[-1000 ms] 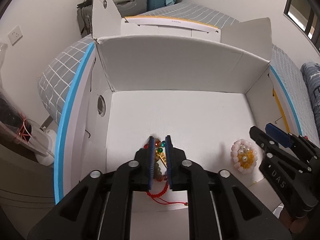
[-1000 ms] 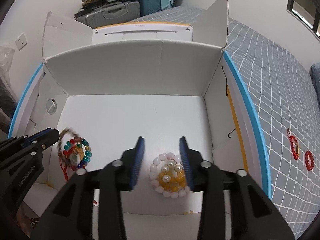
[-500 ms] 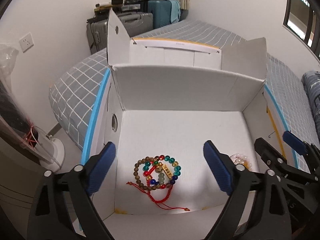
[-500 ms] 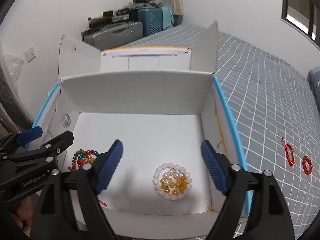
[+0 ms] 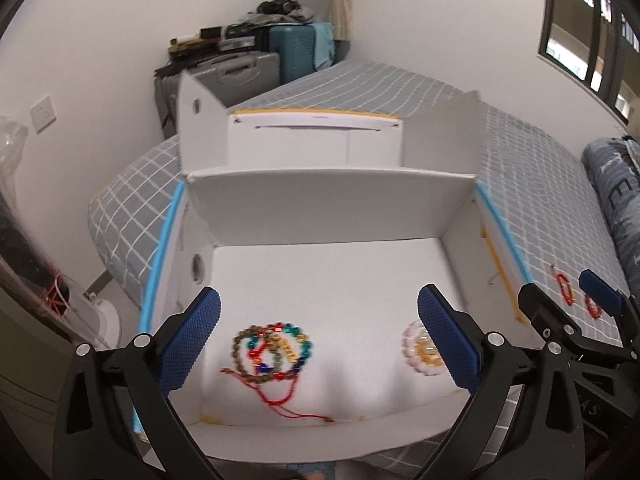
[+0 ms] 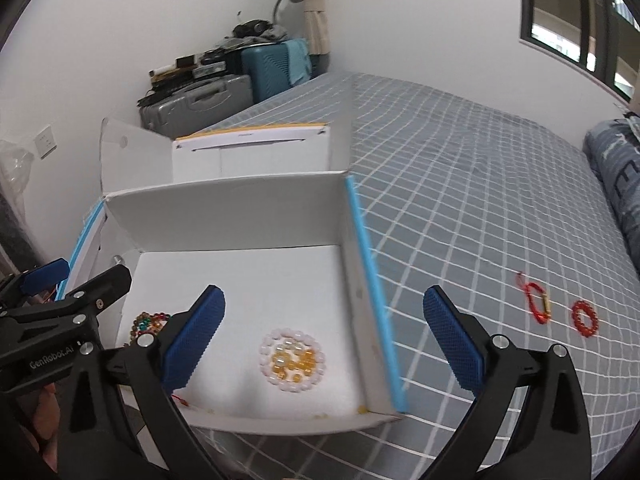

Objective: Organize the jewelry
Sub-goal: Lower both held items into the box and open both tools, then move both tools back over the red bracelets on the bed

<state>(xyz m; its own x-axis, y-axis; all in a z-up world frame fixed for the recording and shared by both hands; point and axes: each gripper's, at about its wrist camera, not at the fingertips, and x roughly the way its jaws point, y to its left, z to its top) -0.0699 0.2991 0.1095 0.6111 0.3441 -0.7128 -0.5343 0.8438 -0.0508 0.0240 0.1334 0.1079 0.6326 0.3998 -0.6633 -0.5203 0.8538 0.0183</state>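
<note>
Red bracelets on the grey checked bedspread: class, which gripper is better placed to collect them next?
Right. The open right gripper sits nearer the red bracelets, which lie right of the white cardboard box.

bright, even daylight from window [image 6: 576, 20] | soft shadows on box floor [image 5: 340, 280] | slight motion blur | strong fisheye bending, dark corners at edges

A tangle of multicoloured bead bracelets [image 5: 272, 354] with a red cord lies flat on the white box [image 5: 332, 208] floor, left side. A white bead ring around amber beads [image 6: 292, 361] lies flat to the right. On the checked bed [image 6: 460, 184], a red cord bracelet [image 6: 536, 307] and a red bead bracelet [image 6: 585, 319] lie side by side
</note>
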